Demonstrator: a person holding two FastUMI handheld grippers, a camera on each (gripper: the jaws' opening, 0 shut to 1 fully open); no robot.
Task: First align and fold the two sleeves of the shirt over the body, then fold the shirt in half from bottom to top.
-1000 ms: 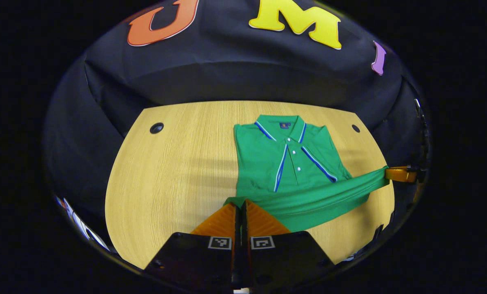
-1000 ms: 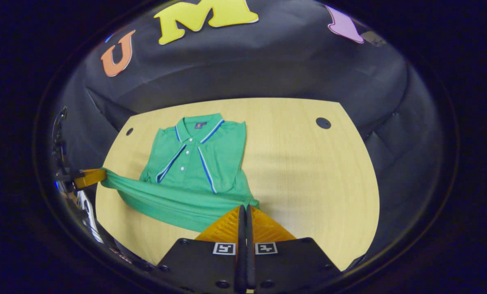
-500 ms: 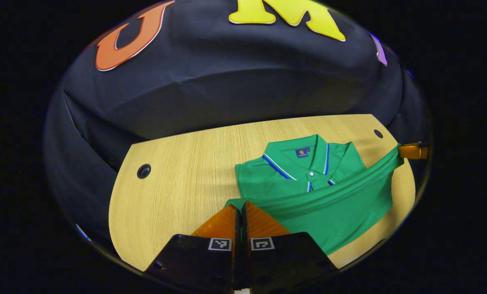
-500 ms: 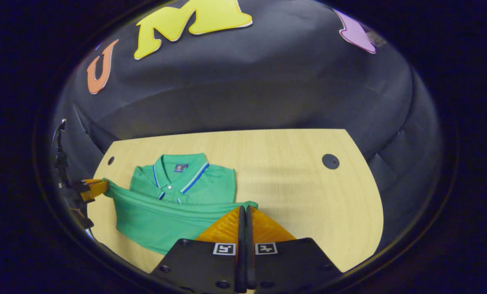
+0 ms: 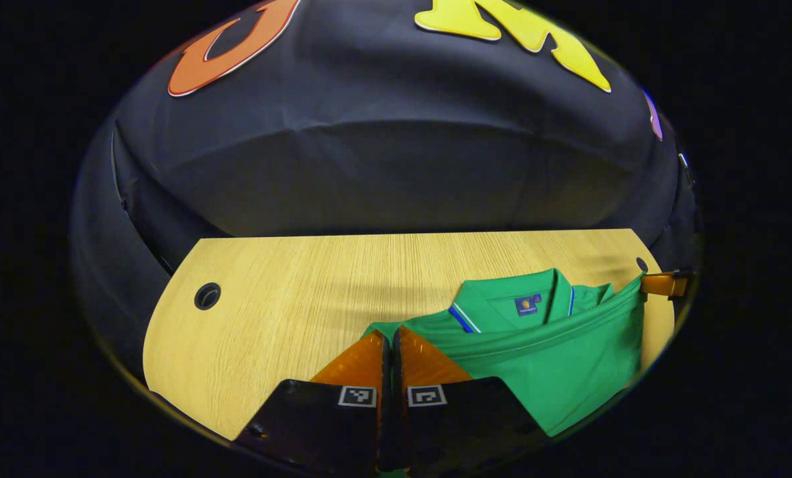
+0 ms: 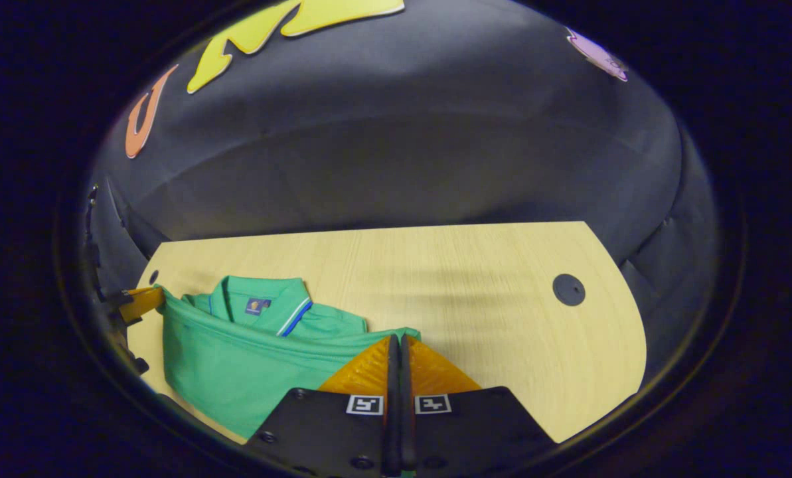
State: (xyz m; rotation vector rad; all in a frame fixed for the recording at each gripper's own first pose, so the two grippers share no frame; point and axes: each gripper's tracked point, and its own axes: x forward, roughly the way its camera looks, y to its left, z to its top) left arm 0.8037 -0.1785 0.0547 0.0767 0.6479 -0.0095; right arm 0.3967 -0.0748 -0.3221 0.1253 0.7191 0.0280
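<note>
Left gripper view: shirt (image 5: 568, 358) hem pinched, claws (image 5: 390, 338) closed.

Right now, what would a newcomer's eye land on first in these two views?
The green polo shirt, its bottom hem lifted and stretched taut between the two claws and carried up toward the collar. The left claw pinches one hem corner, the right claw the other. Under it lies the pale wooden table with a round dark hole in it.
</note>
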